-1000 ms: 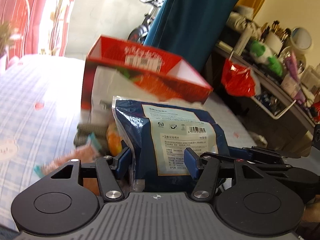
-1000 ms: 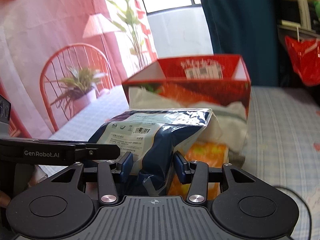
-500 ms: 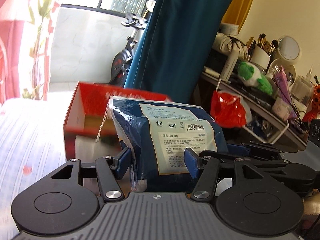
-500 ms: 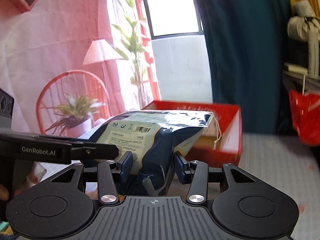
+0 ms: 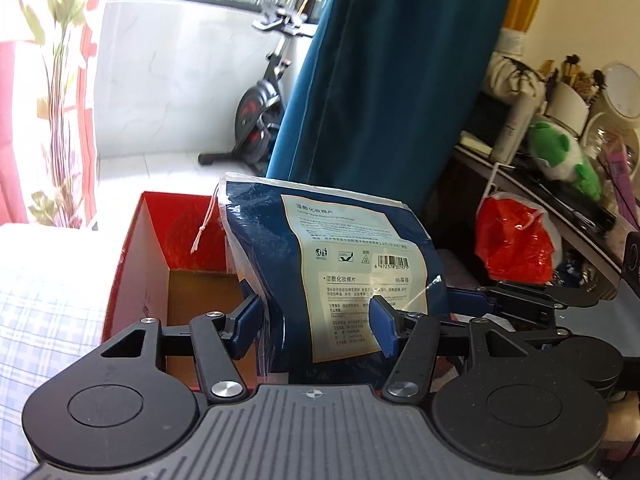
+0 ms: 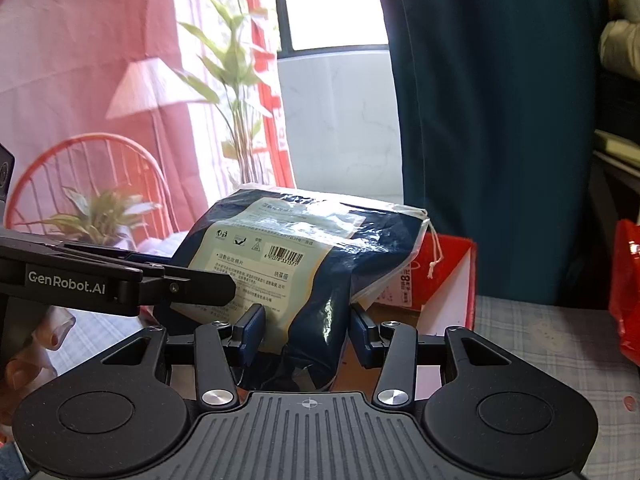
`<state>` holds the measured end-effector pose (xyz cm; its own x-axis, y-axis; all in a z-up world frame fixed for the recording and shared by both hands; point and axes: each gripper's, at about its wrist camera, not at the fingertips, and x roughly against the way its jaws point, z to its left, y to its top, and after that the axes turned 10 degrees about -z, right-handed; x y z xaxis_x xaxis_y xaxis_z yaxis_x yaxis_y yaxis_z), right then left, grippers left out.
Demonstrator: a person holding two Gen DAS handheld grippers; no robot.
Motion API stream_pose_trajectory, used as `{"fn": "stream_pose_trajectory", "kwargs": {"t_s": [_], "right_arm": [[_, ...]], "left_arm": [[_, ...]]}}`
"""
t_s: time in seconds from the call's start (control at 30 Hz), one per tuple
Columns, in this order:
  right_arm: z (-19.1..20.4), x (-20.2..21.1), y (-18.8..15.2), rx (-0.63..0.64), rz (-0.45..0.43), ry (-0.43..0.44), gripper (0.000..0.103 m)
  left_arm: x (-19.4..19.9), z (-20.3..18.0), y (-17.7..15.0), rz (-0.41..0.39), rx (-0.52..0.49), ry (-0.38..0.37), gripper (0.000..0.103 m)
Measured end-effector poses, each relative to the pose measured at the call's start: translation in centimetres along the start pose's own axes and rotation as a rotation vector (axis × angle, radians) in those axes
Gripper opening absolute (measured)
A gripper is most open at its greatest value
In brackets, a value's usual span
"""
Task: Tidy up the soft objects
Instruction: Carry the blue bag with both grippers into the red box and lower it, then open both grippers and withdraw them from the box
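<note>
We hold the blue cotton-pad pouch (image 5: 332, 264) pinched upright between both grippers, left gripper (image 5: 316, 324) and right gripper (image 6: 306, 330), directly above the open red box (image 5: 160, 264) just ahead.

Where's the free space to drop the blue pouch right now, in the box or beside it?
Both grippers, left gripper and right gripper, clamp the blue pouch. The red box shows bare cardboard floor against its left wall. The checked cloth right of the box is bare up to the red bag. The shelf is crowded.
</note>
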<state>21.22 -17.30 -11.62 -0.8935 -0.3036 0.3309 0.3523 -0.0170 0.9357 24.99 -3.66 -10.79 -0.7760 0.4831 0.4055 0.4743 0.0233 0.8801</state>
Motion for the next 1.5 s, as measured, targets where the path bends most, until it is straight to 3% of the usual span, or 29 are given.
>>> {"fn": "stream_pose_trajectory", "kwargs": {"t_s": [0.4,0.77,1.07,1.5], "right_arm": [[-2.1,-4.9,-1.4,-0.026,0.099,-0.020,0.043],[-2.9,-7.1,-1.7,-0.033,0.129,-0.077,0.043],[-2.4,-5.5,-2.0,0.005,0.113,-0.089,0.043],[-0.6,-0.6,-1.3,0.047,0.074,-0.115,0.043]], "left_arm": [[-4.6,2.3,-1.4,0.111,0.044,-0.002,0.060],[-6.2,2.4,-1.8,0.147,0.043,0.007,0.060],[-4.5,2.0,-1.8,0.118,-0.004,0.047,0.062],[1.9,0.1,-0.9,0.024,-0.151,0.173,0.062]]}}
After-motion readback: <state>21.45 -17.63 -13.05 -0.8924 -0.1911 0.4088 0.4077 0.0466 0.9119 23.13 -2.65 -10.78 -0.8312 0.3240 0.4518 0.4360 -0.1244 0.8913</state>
